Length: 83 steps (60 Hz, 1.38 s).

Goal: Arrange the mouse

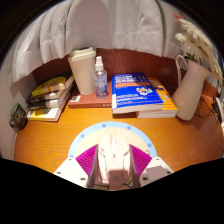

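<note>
The gripper (113, 170) is nearest, its pink pads (87, 158) parted — a white mouse (112, 150) stands between them on a pale blue round mat (112, 130). Beyond, on the wooden desk (60, 135): a spray bottle (100, 77) and a blue book (140, 95).

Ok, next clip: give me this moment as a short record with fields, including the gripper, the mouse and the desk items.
gripper: fingers open, pink pads showing
held: a white object, possibly the mouse, stands between the fingers; contact unclear
surface: wooden desk
beyond fingers: blue book, spray bottle, white cup
one side: stack of books
other side: white pitcher
</note>
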Motion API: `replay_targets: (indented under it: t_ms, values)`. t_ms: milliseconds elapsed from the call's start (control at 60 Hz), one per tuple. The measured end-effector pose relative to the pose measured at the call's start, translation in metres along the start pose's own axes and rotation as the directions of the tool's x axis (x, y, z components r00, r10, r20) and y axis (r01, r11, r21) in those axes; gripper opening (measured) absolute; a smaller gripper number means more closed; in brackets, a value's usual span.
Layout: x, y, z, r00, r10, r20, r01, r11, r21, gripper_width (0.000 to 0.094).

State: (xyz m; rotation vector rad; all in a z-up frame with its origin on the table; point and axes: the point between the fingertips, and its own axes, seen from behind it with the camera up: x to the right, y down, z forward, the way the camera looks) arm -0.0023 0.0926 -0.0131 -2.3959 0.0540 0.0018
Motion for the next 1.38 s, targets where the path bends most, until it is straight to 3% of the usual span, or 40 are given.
replay_targets:
  t_ms: [33,133,333,833,1383]
  values:
    - [0.0,0.001,-0.001,1.0,0.003,0.003,-0.003,1.0,-0.007,0.0559]
    - [0.007,-0.003,-0.015,1.0,0.007,-0.029,-0.007,1.0,-0.006,0.0803]
    - [0.002,-0.019,-0.094,1.0,0.007,0.014,-0.008,0.997,0.08,0.0823]
    - [-0.003,0.027,-0.32,0.993,-0.002,0.117,-0.022,0.978,0.207,0.082]
    - [0.005,0.035,-0.392,0.993,-0.022,0.112,-0.014,0.95,0.311,0.0822]
